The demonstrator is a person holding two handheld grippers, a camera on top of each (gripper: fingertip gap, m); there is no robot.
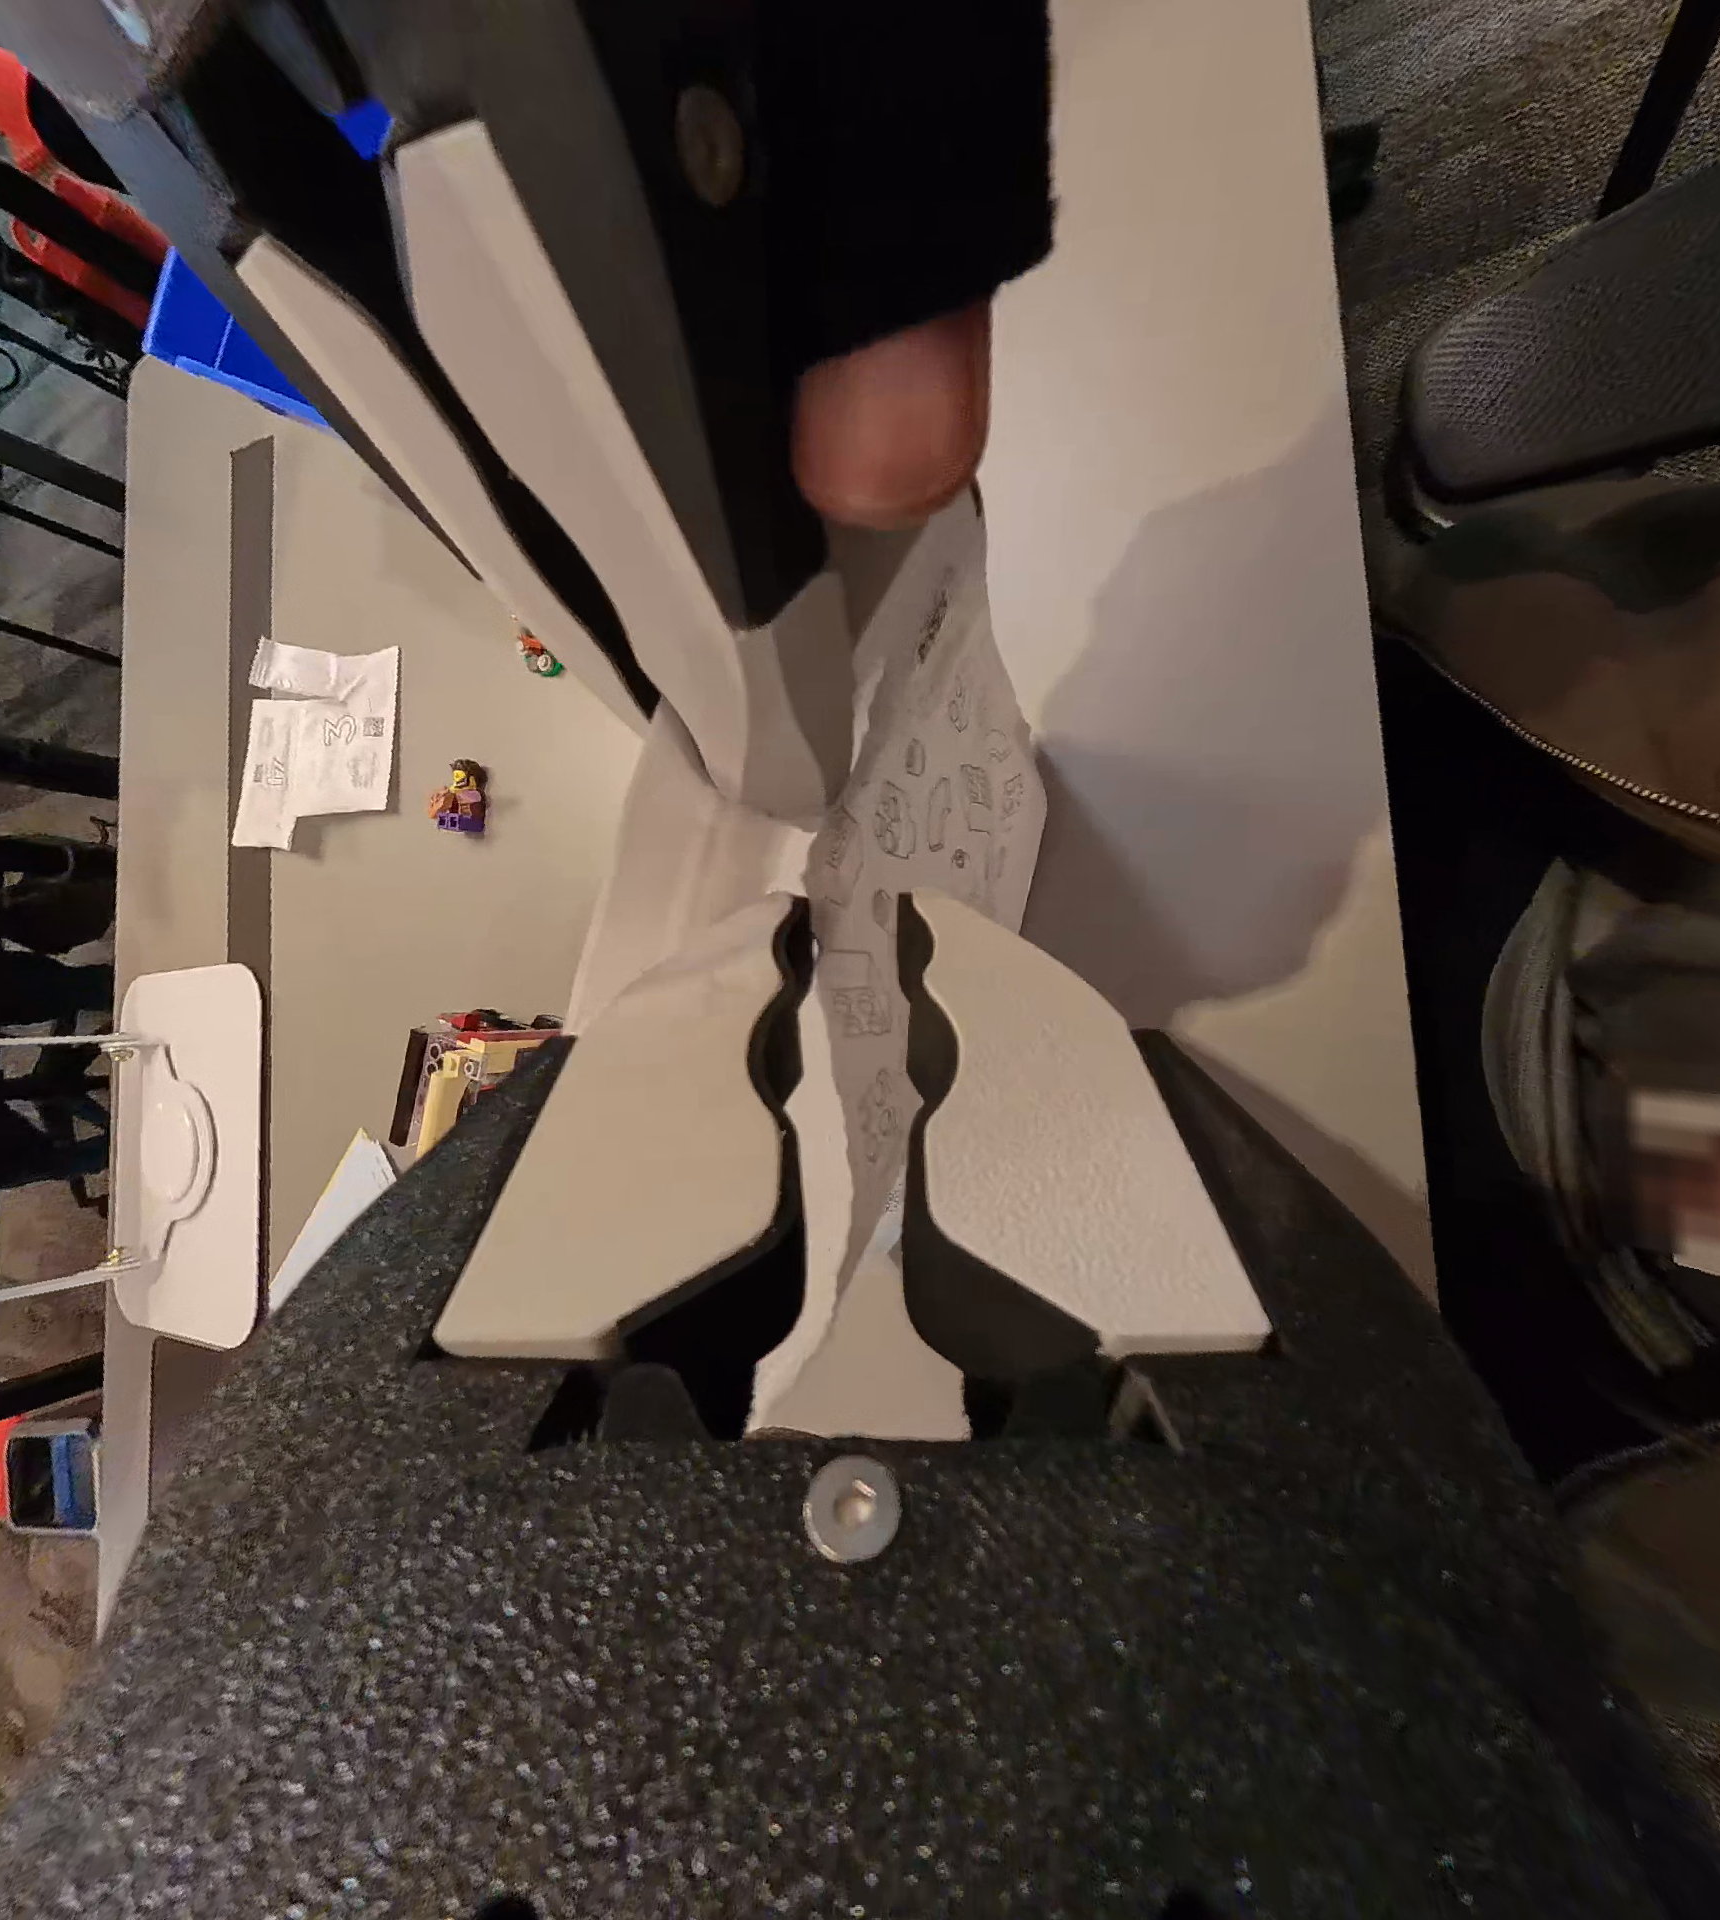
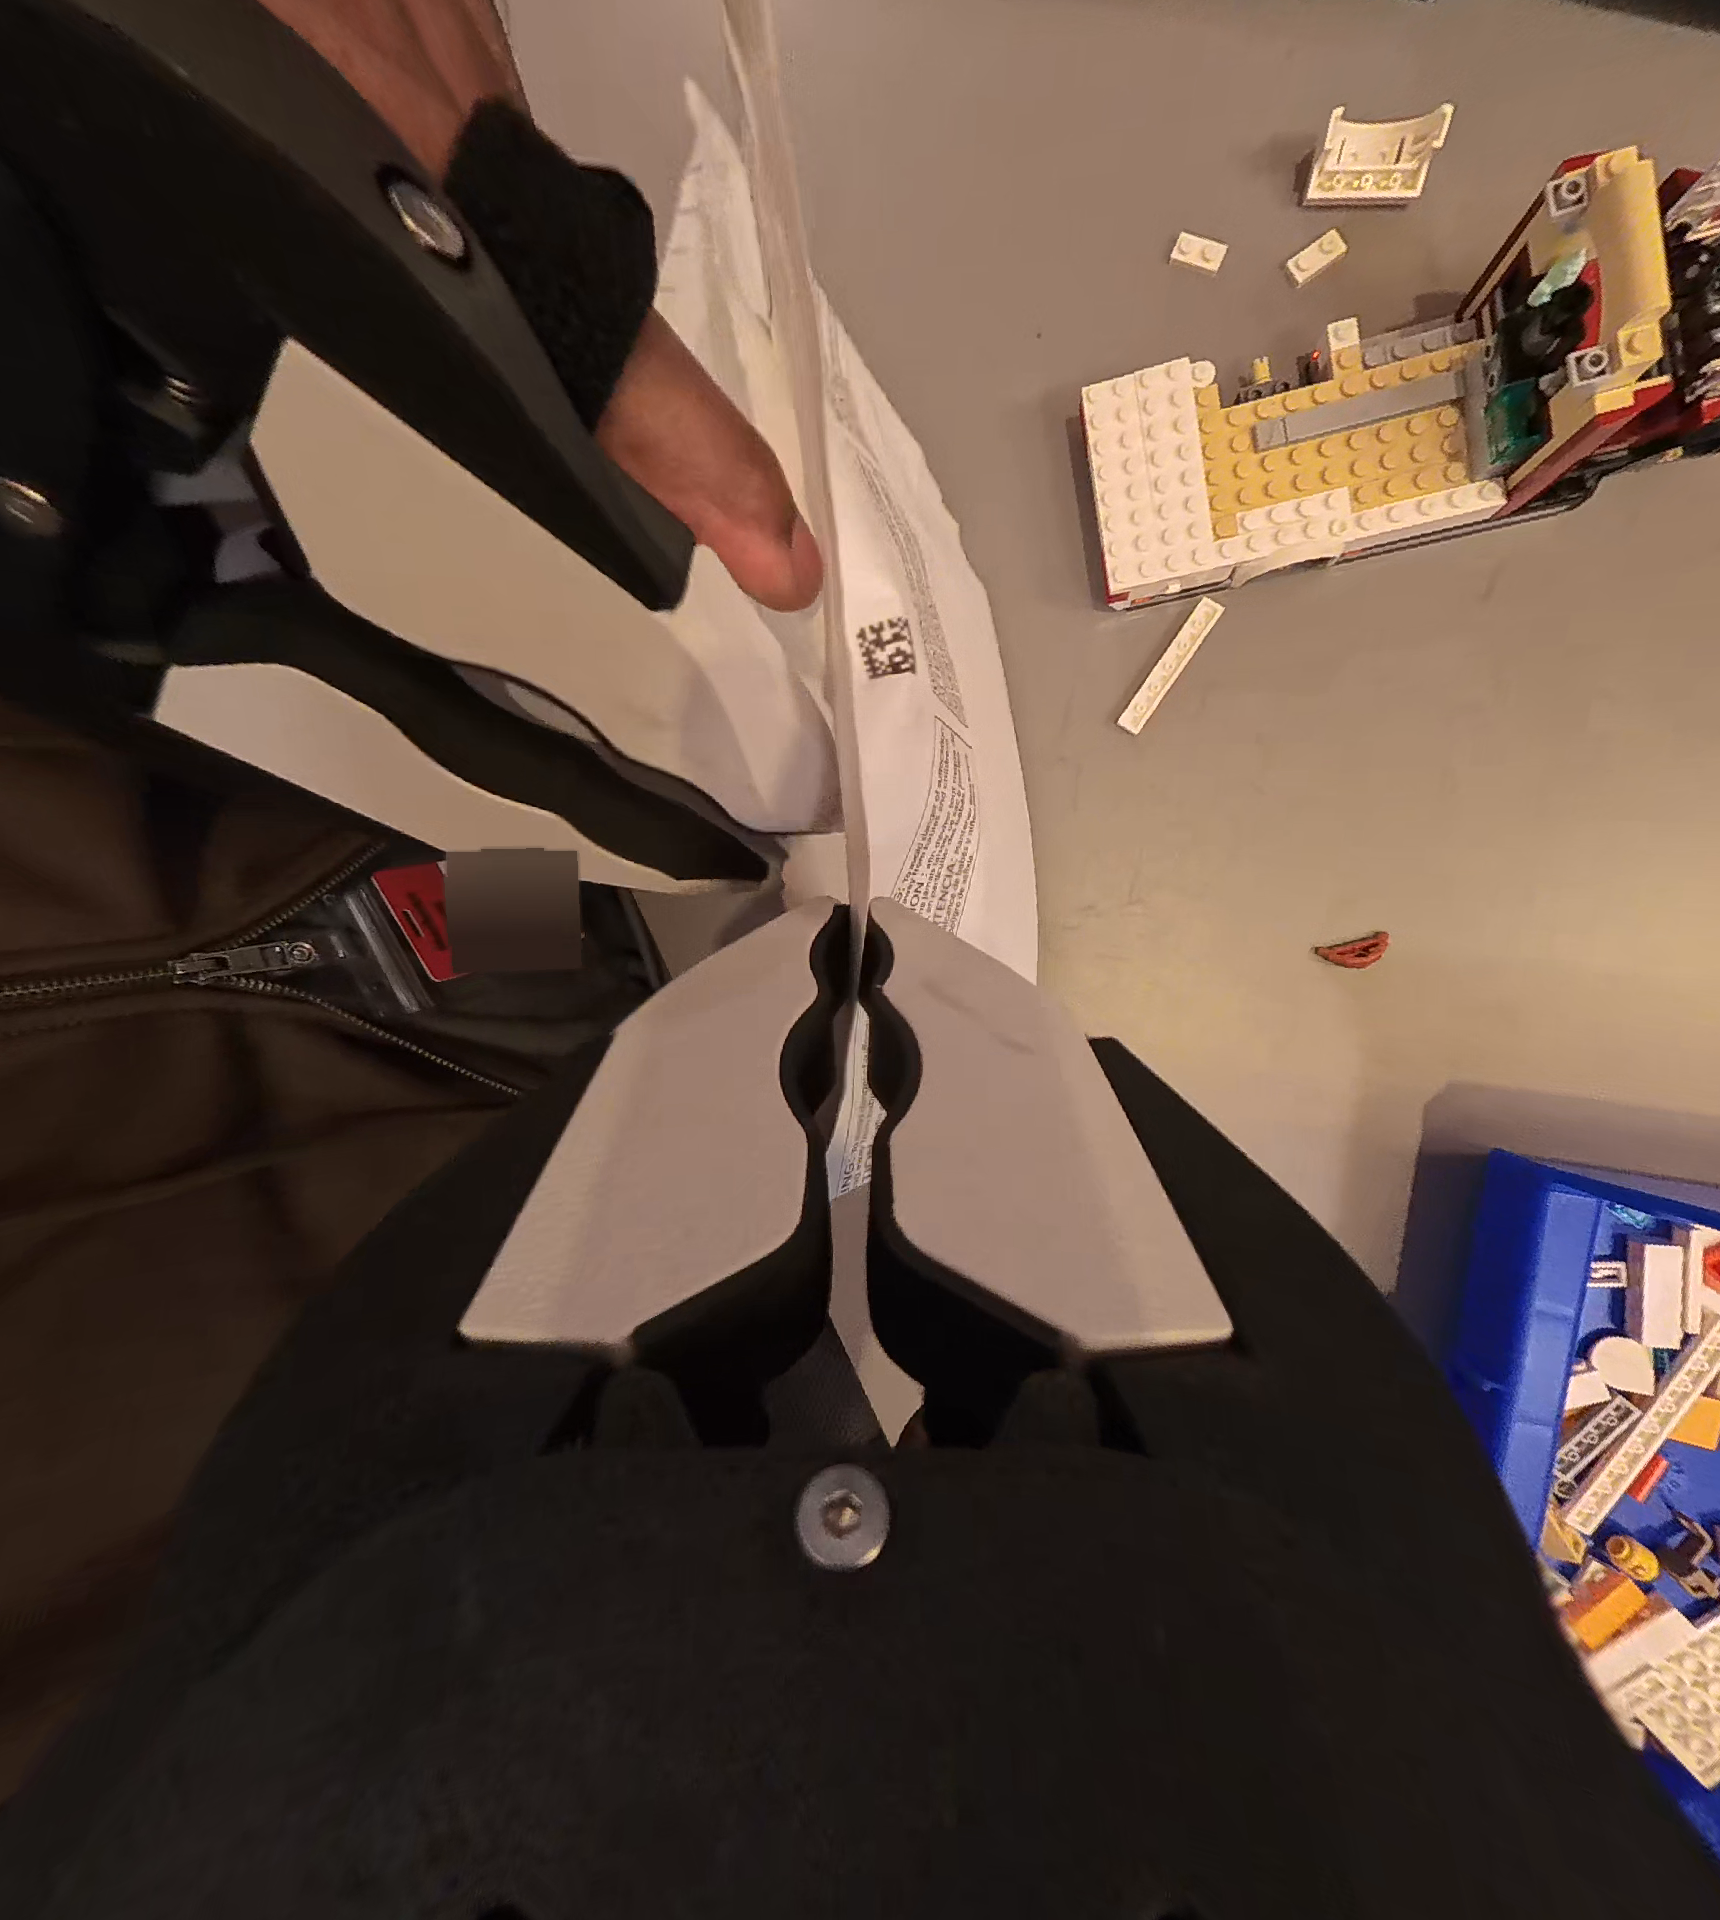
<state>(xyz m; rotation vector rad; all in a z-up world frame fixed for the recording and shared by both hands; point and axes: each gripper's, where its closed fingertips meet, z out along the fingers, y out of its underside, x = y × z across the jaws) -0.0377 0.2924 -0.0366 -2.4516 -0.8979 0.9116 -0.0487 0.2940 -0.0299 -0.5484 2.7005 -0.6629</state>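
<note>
The right claw [image 2: 858, 935] is clenched on a white paper bag [image 2: 923, 665] printed with small text and a code square; the sheet runs edge-on between its two pale fingers [image 2: 981, 1039], which press on it from both sides. The left claw [image 1: 856, 914] stands with its fingers [image 1: 1022, 1091] a little apart, and the same bag [image 1: 949, 810], here showing printed outlines of bricks, passes between them — gaps show on both sides of the paper, so it reads as released rather than gripping. The two claws meet nearly tip to tip above the grey worktop [image 2: 1303, 831], and a bare thumb [image 1: 887, 416] shows beside the right one.

The bag hangs crumpled and lifted off the worktop, held up between the claws; whether it is torn open cannot be told from these views.

Around it lie a half-built brick vehicle [image 2: 1458, 395] in tan, white and dark red, a few loose white plates [image 2: 1173, 665], and a blue bin [image 2: 1666, 1403] full of mixed bricks at the right edge. Farther off rest an emptied, flattened paper bag [image 1: 321, 748] and a small minifigure [image 1: 464, 798] — signs that some building is already done, while the bin holds plenty unused.
</note>
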